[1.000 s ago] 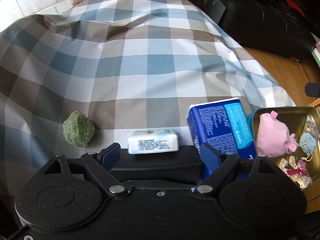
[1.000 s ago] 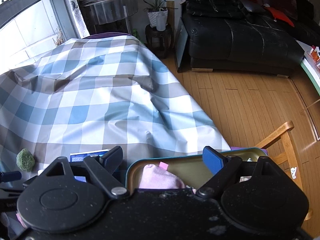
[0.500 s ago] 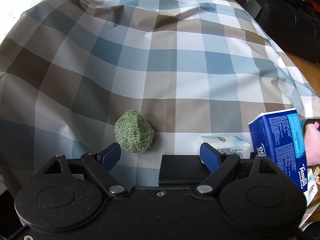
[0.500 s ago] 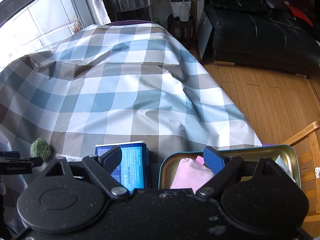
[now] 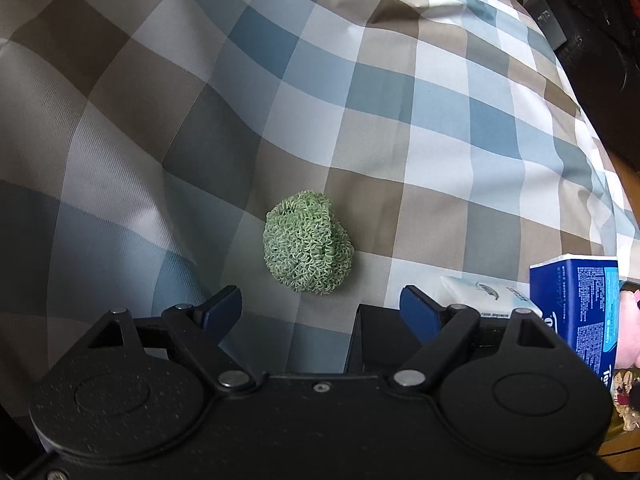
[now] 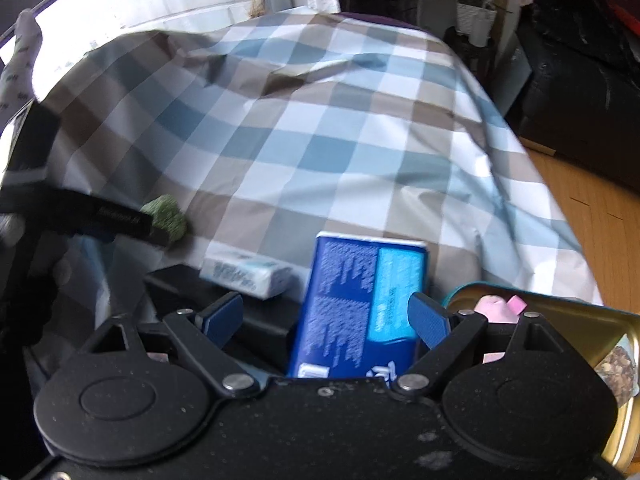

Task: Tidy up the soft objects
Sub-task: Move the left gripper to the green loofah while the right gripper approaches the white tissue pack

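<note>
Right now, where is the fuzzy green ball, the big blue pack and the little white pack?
fuzzy green ball (image 5: 308, 254), left wrist view, middle.
big blue pack (image 6: 360, 304), right wrist view, printed face.
little white pack (image 6: 244, 272), right wrist view, front side.

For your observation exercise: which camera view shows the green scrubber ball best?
The left wrist view: the green scrubber ball lies centred and sharp on the checked cloth, its looped texture clear. In the right wrist view it is small, blurred and partly hidden behind the left gripper.

Two tissue packs (image 5: 576, 312) (image 5: 486, 294), one green scrubber (image 5: 307, 242)

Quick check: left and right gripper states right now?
Left gripper: open, empty, green scrubber just ahead.
Right gripper: open, empty, blue tissue pack between its fingers.
</note>
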The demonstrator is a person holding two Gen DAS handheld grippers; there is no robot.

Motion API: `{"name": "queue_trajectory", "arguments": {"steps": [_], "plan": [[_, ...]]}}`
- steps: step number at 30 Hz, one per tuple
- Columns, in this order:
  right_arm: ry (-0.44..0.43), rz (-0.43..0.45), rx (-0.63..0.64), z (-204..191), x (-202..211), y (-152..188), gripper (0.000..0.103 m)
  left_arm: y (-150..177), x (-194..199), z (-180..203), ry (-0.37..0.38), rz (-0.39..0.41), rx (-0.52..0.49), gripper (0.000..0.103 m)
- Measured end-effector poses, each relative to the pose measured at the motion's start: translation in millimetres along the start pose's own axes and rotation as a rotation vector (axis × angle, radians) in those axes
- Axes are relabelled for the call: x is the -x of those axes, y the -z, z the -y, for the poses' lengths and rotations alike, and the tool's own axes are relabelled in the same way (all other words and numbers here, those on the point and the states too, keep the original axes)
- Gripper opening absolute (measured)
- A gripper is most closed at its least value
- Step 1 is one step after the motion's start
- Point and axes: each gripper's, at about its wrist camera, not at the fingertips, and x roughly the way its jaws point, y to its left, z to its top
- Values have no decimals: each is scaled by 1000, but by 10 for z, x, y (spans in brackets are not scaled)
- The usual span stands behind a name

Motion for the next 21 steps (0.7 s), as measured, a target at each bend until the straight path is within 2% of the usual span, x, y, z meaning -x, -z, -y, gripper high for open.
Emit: {"name": "queue_trajectory", "arguments": {"steps": [4, 8, 10, 13, 16, 21], "plan": [[-59, -62, 91, -265, -48, 288, 90, 54, -38, 9, 13, -24, -4, 82], [0, -53, 182, -426, -99, 463, 90, 46, -26, 79, 1, -6, -21, 82], [21, -29, 185, -452, -95, 436, 90, 24, -20, 102, 0, 10, -28, 82], [-3, -14, 137, -431, -92, 306, 90, -30, -50, 113, 6, 36, -31, 82], [-29, -3, 93, -421, -90, 178, 90, -97, -174, 131, 16, 16, -30, 82], [-28, 13, 67, -469, -122, 61, 90, -117, -337, 229, -41, -7, -73, 84]]}}
